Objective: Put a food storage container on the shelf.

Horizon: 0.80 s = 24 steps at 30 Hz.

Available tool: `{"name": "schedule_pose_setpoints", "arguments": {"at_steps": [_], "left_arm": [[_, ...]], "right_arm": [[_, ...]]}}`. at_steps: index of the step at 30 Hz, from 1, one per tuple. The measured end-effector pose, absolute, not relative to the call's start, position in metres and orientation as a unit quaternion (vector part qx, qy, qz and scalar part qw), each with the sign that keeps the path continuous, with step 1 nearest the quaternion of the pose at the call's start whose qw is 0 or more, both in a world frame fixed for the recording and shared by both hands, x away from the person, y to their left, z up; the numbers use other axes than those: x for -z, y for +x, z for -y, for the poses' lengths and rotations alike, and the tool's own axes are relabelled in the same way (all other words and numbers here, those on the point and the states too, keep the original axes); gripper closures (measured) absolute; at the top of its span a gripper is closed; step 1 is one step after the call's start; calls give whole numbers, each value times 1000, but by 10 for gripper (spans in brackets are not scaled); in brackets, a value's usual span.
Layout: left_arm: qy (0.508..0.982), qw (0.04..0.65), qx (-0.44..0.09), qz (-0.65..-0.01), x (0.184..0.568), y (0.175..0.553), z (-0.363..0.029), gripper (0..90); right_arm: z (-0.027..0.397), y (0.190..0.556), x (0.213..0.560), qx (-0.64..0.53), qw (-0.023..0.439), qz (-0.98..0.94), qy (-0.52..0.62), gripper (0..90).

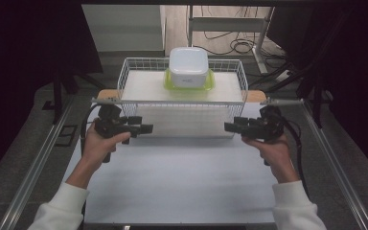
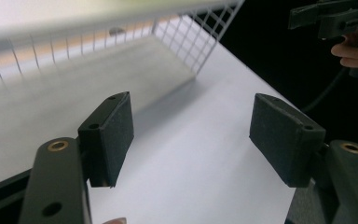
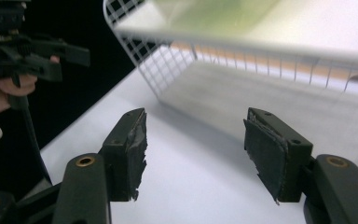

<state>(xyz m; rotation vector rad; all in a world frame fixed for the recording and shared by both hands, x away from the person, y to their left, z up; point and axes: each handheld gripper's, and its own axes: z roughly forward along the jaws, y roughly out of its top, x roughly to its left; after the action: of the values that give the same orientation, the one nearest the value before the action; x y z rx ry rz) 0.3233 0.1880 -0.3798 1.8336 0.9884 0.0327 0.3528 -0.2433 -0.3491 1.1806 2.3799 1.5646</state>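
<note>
Open tools [image 1: 146,128] [image 1: 231,127] before wire basket [image 1: 134,64]

The white container [image 1: 188,66] perhaps bears a label, too small to read.

White wire basket [image 1: 124,76], white box [image 1: 188,66], seemingly lime-green tray [image 1: 211,80].

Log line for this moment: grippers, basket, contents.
left gripper: open, empty | right gripper: open, empty | wire basket: between them, untouched | white container: on green lid, inside basket
</note>
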Motion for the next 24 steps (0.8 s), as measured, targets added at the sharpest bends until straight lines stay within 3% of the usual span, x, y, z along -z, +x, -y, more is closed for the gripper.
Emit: {"name": "schedule_pose_setpoints", "arguments": {"at_steps": [14,24], "left_arm": [[774,463,-14,-431,457,286,-192,298],[778,443,-16,-444,479,280,-199,297]], "right_arm": [[249,316,437,-421,-2,-818,392,376],[257,316,454,-424,-2,-811,404,358]]}}
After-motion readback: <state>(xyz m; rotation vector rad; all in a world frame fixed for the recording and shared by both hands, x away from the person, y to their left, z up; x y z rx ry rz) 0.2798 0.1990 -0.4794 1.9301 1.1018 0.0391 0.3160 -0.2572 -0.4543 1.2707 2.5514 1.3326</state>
